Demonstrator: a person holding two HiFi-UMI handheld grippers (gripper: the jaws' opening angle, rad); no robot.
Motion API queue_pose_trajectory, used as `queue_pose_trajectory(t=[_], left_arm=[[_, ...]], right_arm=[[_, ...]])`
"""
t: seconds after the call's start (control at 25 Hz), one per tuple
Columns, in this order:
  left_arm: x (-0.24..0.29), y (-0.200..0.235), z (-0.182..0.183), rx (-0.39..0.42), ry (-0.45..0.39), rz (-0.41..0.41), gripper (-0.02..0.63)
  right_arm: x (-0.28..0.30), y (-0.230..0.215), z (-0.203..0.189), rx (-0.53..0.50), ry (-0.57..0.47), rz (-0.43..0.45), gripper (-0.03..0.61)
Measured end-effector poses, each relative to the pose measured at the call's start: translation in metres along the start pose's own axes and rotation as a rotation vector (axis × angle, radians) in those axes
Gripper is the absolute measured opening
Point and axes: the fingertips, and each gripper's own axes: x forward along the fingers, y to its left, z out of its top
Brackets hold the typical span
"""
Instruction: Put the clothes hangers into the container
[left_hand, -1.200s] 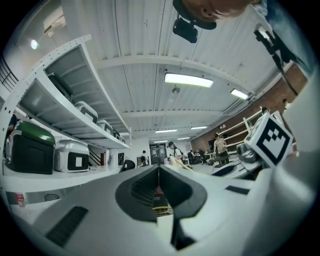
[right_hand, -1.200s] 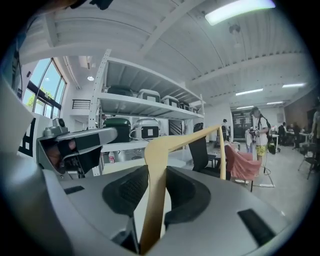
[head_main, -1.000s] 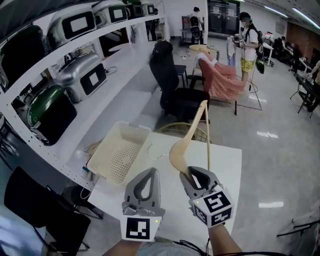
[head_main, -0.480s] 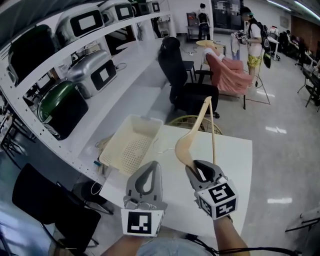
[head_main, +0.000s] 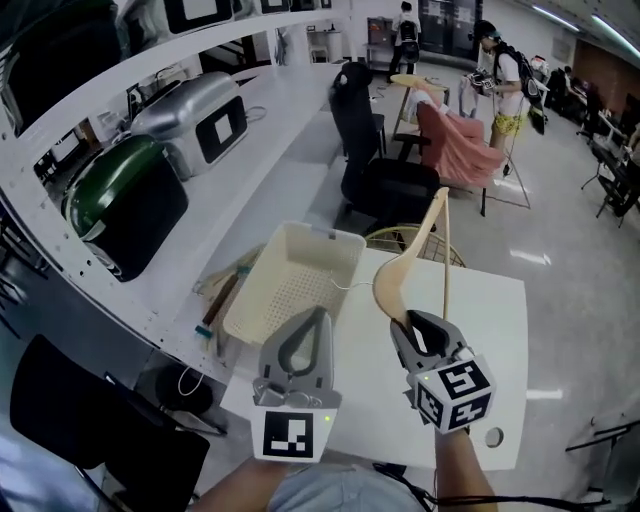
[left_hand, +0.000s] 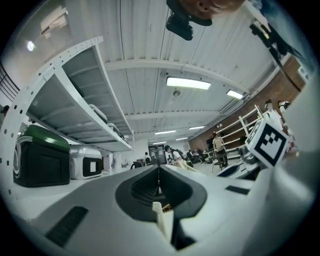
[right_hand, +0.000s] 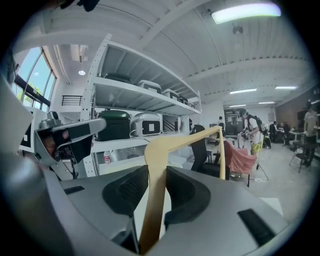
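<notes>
A pale wooden clothes hanger (head_main: 408, 268) is held up in the air over the white table (head_main: 490, 330). My right gripper (head_main: 417, 322) is shut on the lower end of one of its arms. In the right gripper view the hanger (right_hand: 186, 141) rises from between the jaws of the right gripper (right_hand: 156, 172) and bends to the right. The cream perforated basket (head_main: 247, 300) lies on the table's far left part, just ahead of my left gripper (head_main: 318, 316). The left gripper (left_hand: 159, 169) is shut with nothing in it. A thin wire hook (head_main: 352, 286) reaches from the hanger toward the basket.
White shelves with bulky appliances (head_main: 128, 200) run along the left. A black office chair (head_main: 372, 150) and a round wire basket (head_main: 402, 240) stand past the table's far edge. People (head_main: 498, 70) stand in the background. The table has a small hole (head_main: 492, 437) near its right front.
The view has swung, so the basket now lies more directly ahead of the left gripper. The hanger stays clamped in the right gripper. Both grippers keep their poses.
</notes>
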Motion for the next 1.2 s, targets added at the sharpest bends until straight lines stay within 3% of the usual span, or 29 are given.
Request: queue_pose_trajectory(t=[0.24,0.56,0.72,1.2], left_arm=[[0.008,0.069,-0.012,-0.036,-0.026,-0.077,0.012],[0.014,0.086,-0.014,-0.038,-0.026,-0.183,0.012],[0.016,0.085,-0.016,-0.063,-0.021,-0.172,0.014],[0.011,0.076,-0.027,-0.028,0.039,-0.143,0.012]], right_arm=[[0.039,0.031,0.021,0.006,-0.016,-0.112,0.120],[0.055,0.050,0.029,0.033,-0.011,-0.182,0.120],[0.050,0.048,0.024,0.045,-0.001,-0.189,0.119],[0.045,0.042,0.002,0.089,0.033,-0.165,0.118]])
